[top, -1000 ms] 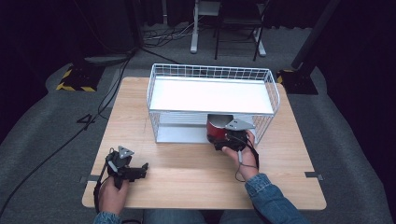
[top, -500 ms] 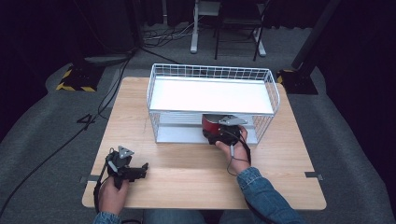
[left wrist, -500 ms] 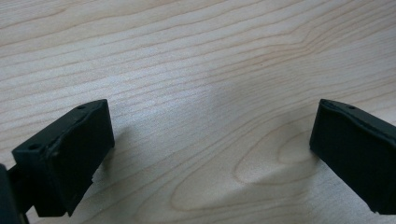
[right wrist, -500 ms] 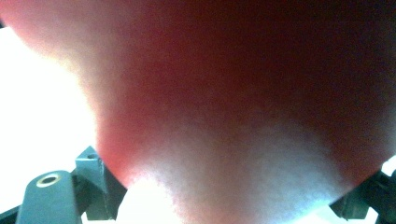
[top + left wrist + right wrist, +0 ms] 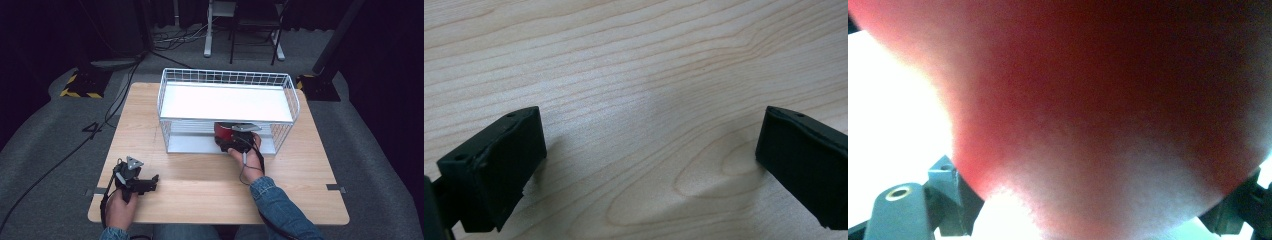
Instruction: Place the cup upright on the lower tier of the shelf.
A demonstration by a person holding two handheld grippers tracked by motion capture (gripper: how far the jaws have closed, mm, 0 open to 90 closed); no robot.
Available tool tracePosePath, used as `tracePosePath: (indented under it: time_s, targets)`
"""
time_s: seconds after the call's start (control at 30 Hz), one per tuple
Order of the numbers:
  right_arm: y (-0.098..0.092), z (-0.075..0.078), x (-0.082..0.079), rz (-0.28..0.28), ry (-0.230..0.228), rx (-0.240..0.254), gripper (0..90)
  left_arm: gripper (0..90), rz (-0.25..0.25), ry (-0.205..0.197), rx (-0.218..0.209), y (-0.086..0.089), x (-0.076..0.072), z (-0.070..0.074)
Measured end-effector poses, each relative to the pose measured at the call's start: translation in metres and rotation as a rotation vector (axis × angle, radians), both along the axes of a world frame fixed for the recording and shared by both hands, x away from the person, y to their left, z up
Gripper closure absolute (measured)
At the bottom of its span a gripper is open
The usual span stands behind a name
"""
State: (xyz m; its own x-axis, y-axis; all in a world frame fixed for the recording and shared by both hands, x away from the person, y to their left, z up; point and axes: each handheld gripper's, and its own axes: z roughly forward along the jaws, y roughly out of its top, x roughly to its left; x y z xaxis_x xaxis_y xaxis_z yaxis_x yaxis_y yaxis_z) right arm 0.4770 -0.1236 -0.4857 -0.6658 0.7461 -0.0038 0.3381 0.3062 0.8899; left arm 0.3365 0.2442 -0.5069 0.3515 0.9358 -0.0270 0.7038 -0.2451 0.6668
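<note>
A white wire rack [image 5: 164,102] with a white top shelf and a lower shelf stands at the back of the wooden table [image 5: 200,187]. My right gripper [image 5: 234,141] is at the rack's front opening, shut on a round red object [image 5: 223,132] that sits partly under the top shelf. In the right gripper view the red object [image 5: 1088,110] is blurred and very close, with the jaws at its lower left and lower right. My left gripper [image 5: 151,182] rests at the front left of the table, open, with bare wood between its jaws [image 5: 649,150].
The rack's wire walls and top shelf close in the lower level on all sides but the front. Cables lie on the grey floor at the left, and chair and stand legs rise behind the table.
My right gripper has moved forward with the red object, from in front of the rack into its lower opening. The left gripper has stayed still.
</note>
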Motion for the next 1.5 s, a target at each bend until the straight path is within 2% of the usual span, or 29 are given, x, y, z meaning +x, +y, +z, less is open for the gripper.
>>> tracePosePath:
  time_s: [0.23, 0.33, 0.57, 0.8, 1.13, 1.3, 1.5]
  targets:
    - [-0.004, -0.002, 0.004, 0.025, 0.008, 0.037, 15.1, 0.0, 0.000, 0.000, 0.000, 0.000, 0.000, 0.000]
    - [-0.003, -0.001, 0.004, 0.031, -0.010, 0.022, 15.3, 0.0, 0.000, 0.000, 0.000, 0.000, 0.000, 0.000]
    - [-0.002, -0.001, 0.003, 0.024, -0.010, 0.006, 15.8, 0.0, 0.000, 0.000, 0.001, 0.000, 0.000, 0.000]
    - [-0.006, 0.000, -0.006, 0.012, 0.003, -0.011, 15.9, 0.0, 0.000, 0.000, 0.000, 0.000, 0.000, 0.000]
    - [-0.022, 0.003, -0.023, 0.038, 0.047, -0.028, 15.9, 0.0, 0.001, -0.001, -0.001, 0.000, 0.000, 0.000]
    - [-0.033, 0.006, -0.032, 0.053, 0.047, -0.030, 15.9, 0.1, 0.013, -0.002, -0.001, 0.002, -0.003, 0.000]
    - [-0.045, 0.019, -0.043, 0.071, 0.030, -0.009, 15.9, 0.1, 0.021, 0.002, -0.004, 0.002, -0.004, 0.000]
